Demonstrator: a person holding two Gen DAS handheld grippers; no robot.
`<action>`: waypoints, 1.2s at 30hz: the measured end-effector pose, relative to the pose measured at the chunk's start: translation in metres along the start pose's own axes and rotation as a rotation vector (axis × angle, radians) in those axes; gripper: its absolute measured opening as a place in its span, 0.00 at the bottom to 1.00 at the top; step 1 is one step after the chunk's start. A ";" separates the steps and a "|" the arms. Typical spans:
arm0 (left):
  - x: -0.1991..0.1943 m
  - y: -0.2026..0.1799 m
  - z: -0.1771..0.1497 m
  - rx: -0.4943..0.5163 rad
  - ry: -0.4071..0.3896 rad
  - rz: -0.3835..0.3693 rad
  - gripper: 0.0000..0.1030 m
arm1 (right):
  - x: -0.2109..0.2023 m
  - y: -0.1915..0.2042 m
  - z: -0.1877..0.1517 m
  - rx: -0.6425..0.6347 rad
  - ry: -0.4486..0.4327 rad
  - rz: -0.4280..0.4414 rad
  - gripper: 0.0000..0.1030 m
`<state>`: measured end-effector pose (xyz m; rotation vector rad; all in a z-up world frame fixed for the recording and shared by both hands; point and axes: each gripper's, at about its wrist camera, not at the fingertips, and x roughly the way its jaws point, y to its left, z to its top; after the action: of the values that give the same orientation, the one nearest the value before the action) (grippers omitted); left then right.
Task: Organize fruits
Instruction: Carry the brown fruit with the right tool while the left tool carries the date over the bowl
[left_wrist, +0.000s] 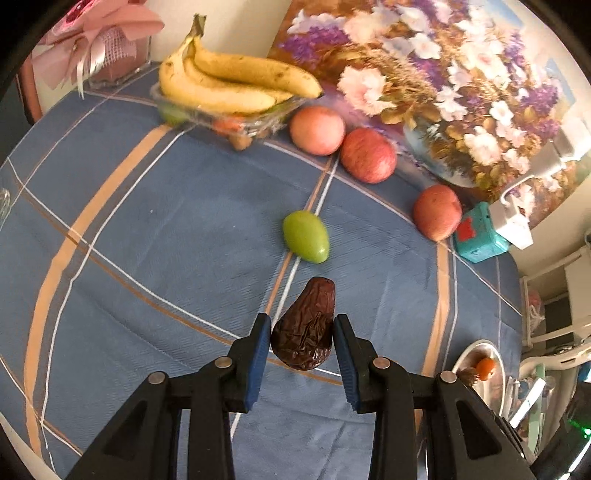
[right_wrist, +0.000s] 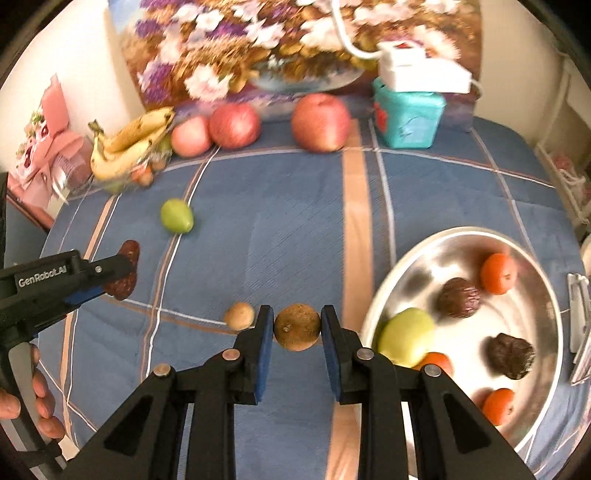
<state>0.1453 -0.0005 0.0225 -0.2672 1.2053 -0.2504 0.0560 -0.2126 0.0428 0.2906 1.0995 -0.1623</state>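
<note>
My left gripper (left_wrist: 302, 325) is shut on a wrinkled dark red date (left_wrist: 304, 328), lifted above the blue checked cloth; from the right wrist view the same gripper (right_wrist: 123, 275) shows at the left with the date (right_wrist: 125, 267). A round brown longan (right_wrist: 296, 326) is pinched between the blue pads of my right gripper (right_wrist: 296, 326). A second small tan fruit (right_wrist: 239, 315) lies on the cloth just left of it. A green fruit (left_wrist: 306, 236) lies loose mid-table. The steel bowl (right_wrist: 406, 258) at the right holds small oranges, dark dates and a green fruit.
Three red apples (left_wrist: 367, 155) line the back edge by a flower painting (left_wrist: 443, 74). Bananas (left_wrist: 229, 81) rest on a clear dish. A teal box (right_wrist: 406, 114) with a white adapter on top stands at the back. A person's hand (right_wrist: 22, 402) grips the left tool.
</note>
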 end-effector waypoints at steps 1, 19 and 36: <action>-0.001 -0.003 0.000 0.005 -0.004 -0.006 0.36 | -0.003 -0.003 0.001 0.011 -0.007 0.000 0.26; 0.003 -0.089 -0.034 0.204 0.061 -0.106 0.36 | -0.030 -0.128 -0.012 0.346 -0.053 -0.128 0.26; 0.029 -0.178 -0.104 0.473 0.216 -0.160 0.37 | -0.024 -0.154 -0.020 0.428 -0.024 -0.098 0.27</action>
<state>0.0484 -0.1854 0.0216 0.0803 1.2992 -0.7058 -0.0137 -0.3529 0.0323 0.6156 1.0490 -0.4903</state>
